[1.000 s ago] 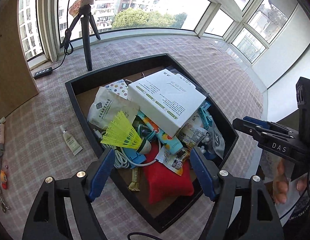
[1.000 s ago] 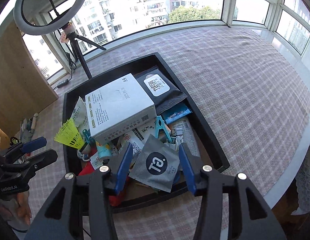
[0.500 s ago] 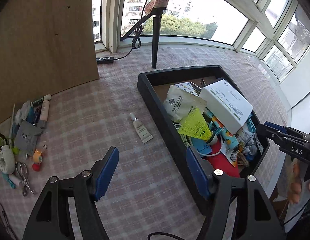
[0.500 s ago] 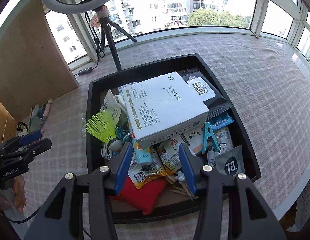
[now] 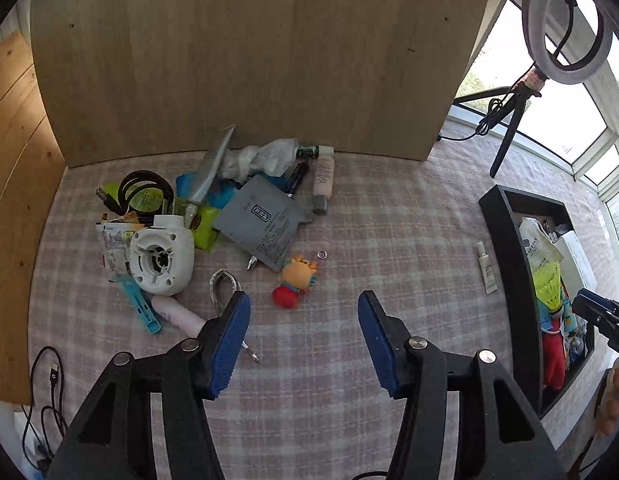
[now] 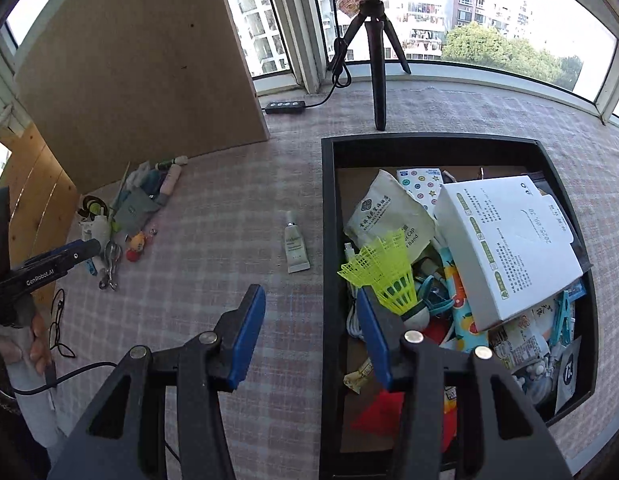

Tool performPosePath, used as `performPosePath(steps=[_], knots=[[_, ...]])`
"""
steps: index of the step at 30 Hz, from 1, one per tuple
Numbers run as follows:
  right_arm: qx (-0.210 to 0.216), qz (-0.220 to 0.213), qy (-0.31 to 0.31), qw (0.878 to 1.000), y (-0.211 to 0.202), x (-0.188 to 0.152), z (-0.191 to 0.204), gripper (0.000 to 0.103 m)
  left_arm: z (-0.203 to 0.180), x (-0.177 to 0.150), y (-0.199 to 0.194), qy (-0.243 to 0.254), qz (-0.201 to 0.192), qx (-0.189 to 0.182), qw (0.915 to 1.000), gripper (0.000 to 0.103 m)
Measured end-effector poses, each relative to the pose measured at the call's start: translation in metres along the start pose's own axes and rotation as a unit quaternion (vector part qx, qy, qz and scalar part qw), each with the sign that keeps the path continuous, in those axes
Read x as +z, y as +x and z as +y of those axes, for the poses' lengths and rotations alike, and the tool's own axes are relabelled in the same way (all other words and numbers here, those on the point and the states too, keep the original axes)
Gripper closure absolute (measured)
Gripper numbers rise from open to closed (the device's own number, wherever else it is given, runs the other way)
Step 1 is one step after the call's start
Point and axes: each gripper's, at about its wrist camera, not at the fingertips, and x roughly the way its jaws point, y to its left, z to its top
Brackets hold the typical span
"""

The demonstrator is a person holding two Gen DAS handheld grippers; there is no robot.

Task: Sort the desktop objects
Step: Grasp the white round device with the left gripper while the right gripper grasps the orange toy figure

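Observation:
A black tray holds a white box, a yellow shuttlecock, pouches and other small items. A small cream tube lies on the checked cloth left of the tray. A pile of loose items lies by the wooden board: a white fan, a grey pouch, a toy figure, nail nippers. My left gripper is open and empty, just in front of the toy. My right gripper is open and empty, straddling the tray's left wall.
A ring light tripod stands behind the tray, with a power strip beside it. A wooden board stands upright behind the pile. A black cable trails at the left table edge.
My left gripper has swung left from over the tray to face the pile by the board. My right gripper has shifted left to the tray's left wall.

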Motion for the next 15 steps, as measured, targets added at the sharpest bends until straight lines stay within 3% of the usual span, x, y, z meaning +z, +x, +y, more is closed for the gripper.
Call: performPosePath(steps=[6,15], knots=[[0.046,0.026,-0.025,0.998,0.032,0.021,0.074,0.056,0.063,0.005,0.004,-0.045,0.003,0.031,0.9985,0.057],[0.078,0.078,-0.044,0.993,0.092,0.035,0.168,0.059,0.11,0.011,0.027,-0.086,0.023,0.03,0.9956,0.069]])
